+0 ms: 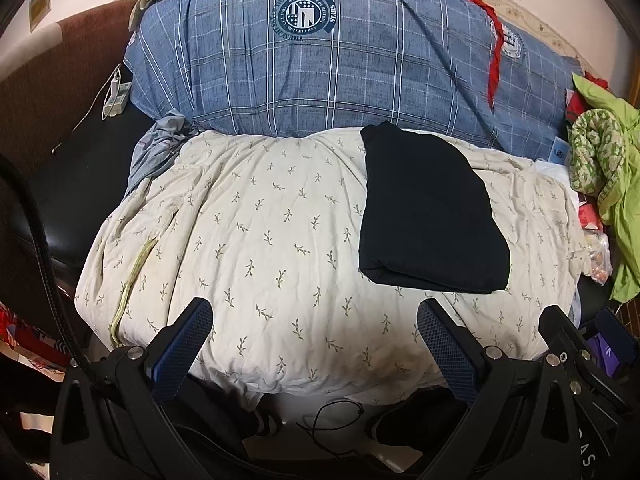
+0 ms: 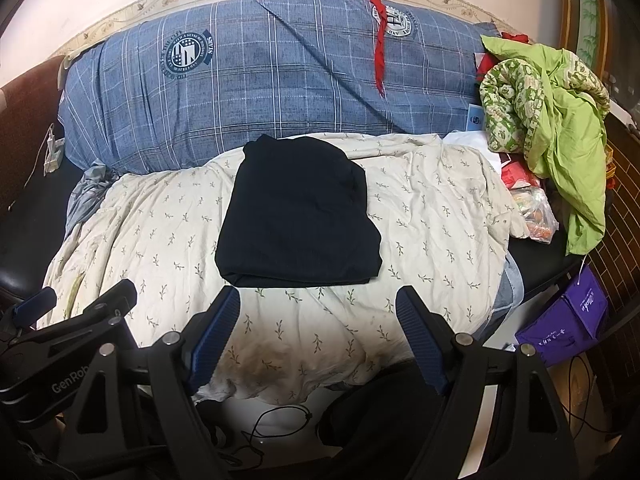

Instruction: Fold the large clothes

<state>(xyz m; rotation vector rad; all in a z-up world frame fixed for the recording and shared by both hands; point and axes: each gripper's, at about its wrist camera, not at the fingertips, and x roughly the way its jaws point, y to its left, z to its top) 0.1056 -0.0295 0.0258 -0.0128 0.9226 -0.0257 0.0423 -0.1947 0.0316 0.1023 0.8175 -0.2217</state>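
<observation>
A dark navy garment lies folded into a flat rectangle on a cream leaf-print quilt. It also shows in the right wrist view, on the same quilt. My left gripper is open and empty, held back over the quilt's near edge, left of the garment. My right gripper is open and empty, just short of the garment's near edge. Neither gripper touches the garment.
A rolled blue plaid duvet lies behind the quilt against the wall. A heap of green clothes sits at the right. A purple bag stands lower right. A charger and cable lie at the left. A black cord lies below.
</observation>
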